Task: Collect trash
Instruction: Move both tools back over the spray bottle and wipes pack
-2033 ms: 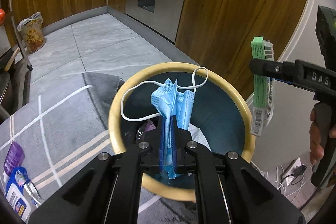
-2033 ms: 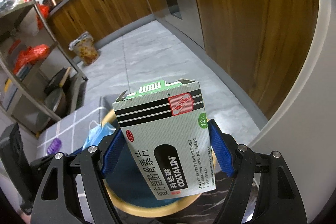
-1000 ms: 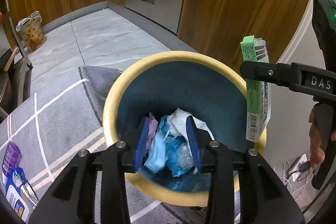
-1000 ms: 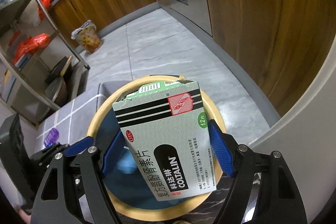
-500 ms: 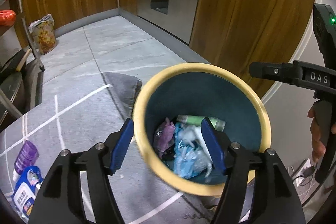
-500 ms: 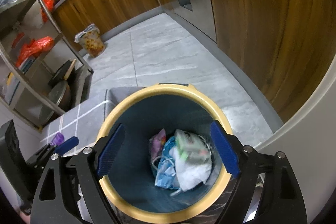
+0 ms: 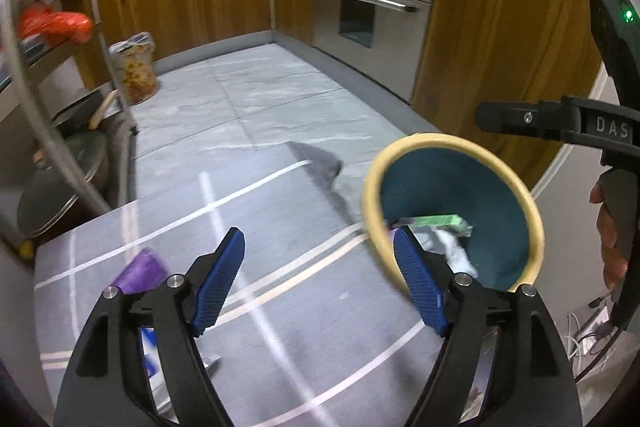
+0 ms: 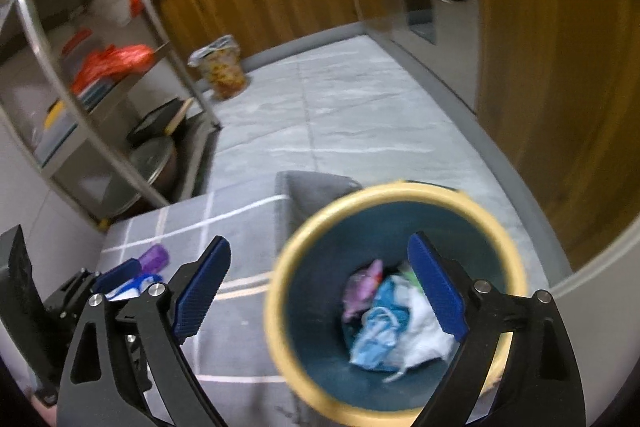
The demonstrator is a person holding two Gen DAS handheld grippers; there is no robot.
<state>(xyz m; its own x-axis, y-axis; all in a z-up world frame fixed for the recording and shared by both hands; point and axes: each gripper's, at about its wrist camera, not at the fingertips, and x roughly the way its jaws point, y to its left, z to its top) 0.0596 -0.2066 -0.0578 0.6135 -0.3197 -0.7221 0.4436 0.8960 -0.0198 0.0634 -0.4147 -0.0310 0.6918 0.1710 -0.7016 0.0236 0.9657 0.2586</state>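
Left wrist: bin rim right; bare rug between opening jaws.

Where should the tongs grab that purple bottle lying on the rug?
Probably across its round middle, coming down from above. The purple bottle seems to lie on its side on the grey rug, so its sides are free for the fingers. It is blurred, so its exact pose is unclear.

Open rug beside bin
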